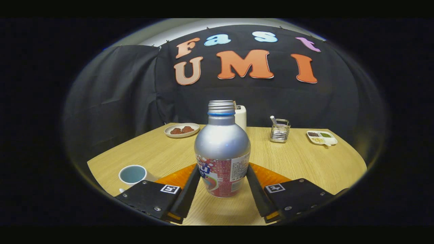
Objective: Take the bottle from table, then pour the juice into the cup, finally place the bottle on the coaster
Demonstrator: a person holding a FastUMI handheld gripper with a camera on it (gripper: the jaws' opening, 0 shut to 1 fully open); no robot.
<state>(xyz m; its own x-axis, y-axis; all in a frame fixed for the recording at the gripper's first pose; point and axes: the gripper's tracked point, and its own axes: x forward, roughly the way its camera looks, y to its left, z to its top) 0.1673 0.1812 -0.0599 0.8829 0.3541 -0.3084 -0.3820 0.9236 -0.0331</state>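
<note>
The gripper [222,184] clamped the uncapped bottle [222,152] between its 2 fingers, low on the label, keeping it upright so nothing spilled. The cup [132,175] stood just left of the left finger. The orange coaster [271,176] lay behind the bottle, beyond the fingers.

- The bottle [222,149] stands upright between the gripper [222,181] fingers; whether both press its sides cannot be told.
- The orange coaster [271,176] at 12 o'clock beyond the fingers is mostly hidden by bottle and fingers.
- The cup [133,174], at 10 o'clock from the fingers, has its lower part covered by the left finger's mount.
- A white container [241,117] behind the bottle shows just one side.
- Contents of the far plate [181,130] and divided dish [322,137] are too small to name.
</note>
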